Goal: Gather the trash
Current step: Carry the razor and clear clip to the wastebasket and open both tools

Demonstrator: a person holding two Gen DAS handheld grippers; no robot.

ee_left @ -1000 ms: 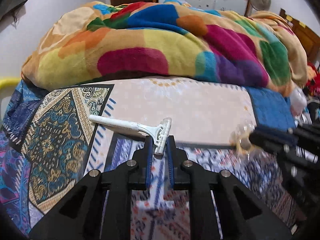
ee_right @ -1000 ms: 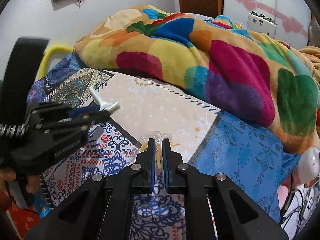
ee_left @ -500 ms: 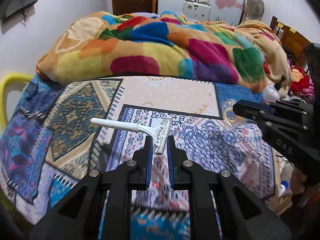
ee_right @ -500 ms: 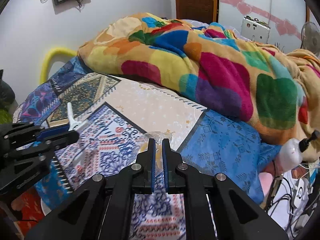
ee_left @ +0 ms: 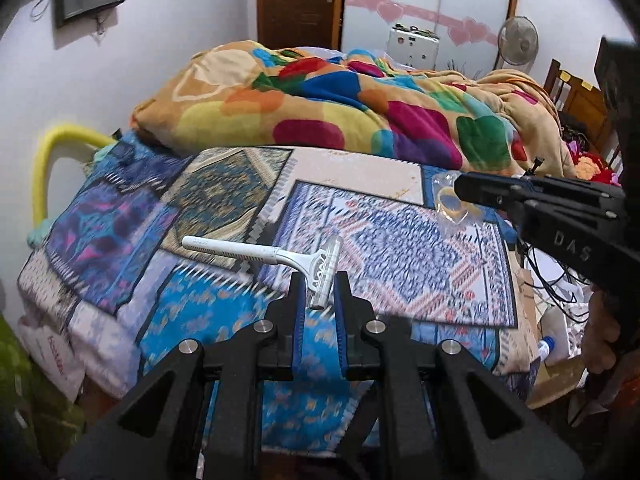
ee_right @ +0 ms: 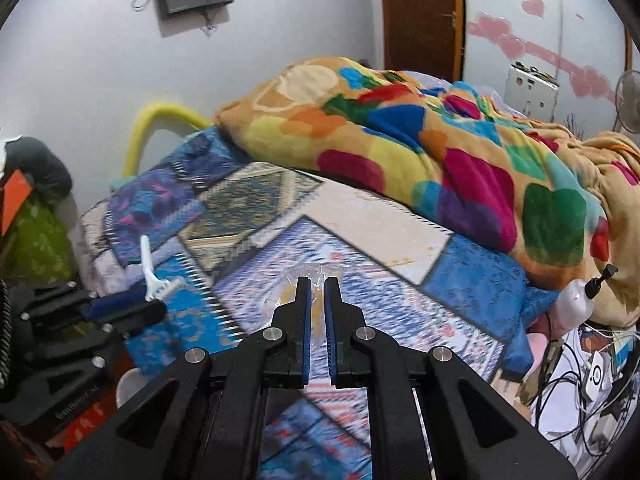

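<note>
Clear of the patterned bed [ee_left: 392,248], the left gripper [ee_left: 320,292] pinches a white razor [ee_left: 276,258] by its head, handle toward 10 o'clock, while the right gripper [ee_right: 317,296] clamps a clear plastic wrapper [ee_right: 316,276], both apparently for carrying to disposal.

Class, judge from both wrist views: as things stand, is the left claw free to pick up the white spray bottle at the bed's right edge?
Probably not. The left claw is shut on the white razor, and the spray bottle lies beyond the right claw.
</note>
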